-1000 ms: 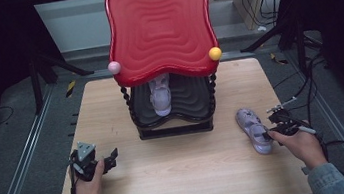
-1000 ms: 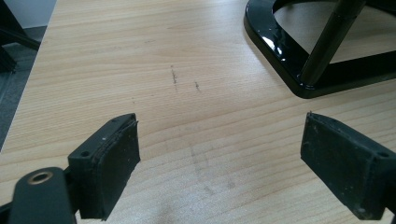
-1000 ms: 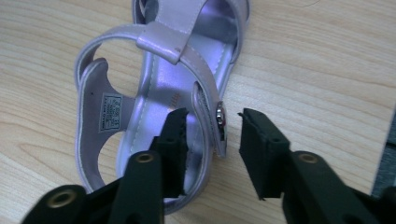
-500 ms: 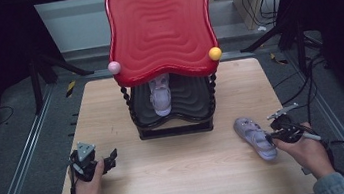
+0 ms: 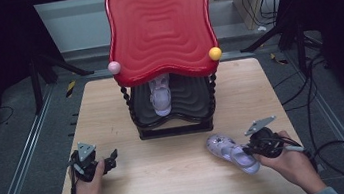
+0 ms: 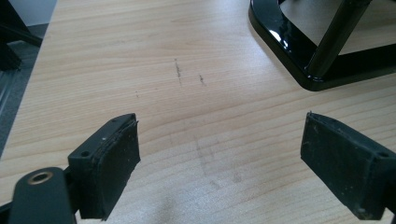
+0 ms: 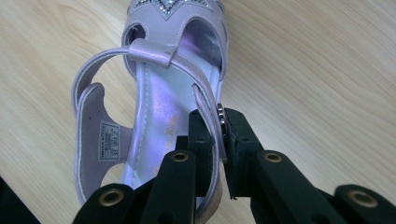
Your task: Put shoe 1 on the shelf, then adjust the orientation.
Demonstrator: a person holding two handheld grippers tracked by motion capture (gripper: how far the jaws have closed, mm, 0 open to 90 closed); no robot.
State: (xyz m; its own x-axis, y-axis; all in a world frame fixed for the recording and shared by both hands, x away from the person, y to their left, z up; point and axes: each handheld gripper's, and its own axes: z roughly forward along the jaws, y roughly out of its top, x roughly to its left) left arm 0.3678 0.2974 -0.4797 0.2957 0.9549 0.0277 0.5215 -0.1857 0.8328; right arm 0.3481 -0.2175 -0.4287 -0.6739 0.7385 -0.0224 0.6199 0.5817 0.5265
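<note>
1. Right now the right gripper (image 5: 249, 150) has its jaws clamped on the side strap of a lilac sandal (image 5: 231, 152), pinching it close to the small buckle (the right gripper view shows the strap squeezed between the two black pads).
2. That sandal lies on the wooden table (image 5: 180, 176), its jewelled toe pointing away from the right gripper (image 7: 218, 135) and its heel just under the jaws.
3. Ahead of this gripper and off to its left stands a black shoe rack (image 5: 173, 122) with a red wavy top (image 5: 160, 28); a second lilac sandal (image 5: 160, 94) sits on its lower shelf.
4. Over at the near left edge, the left gripper (image 5: 110, 161) rests with its jaws wide apart, holding nothing.
5. Between those open pads (image 6: 114, 158) lies bare wood, and the rack's black base (image 6: 299, 60) sits ahead to the right.
</note>
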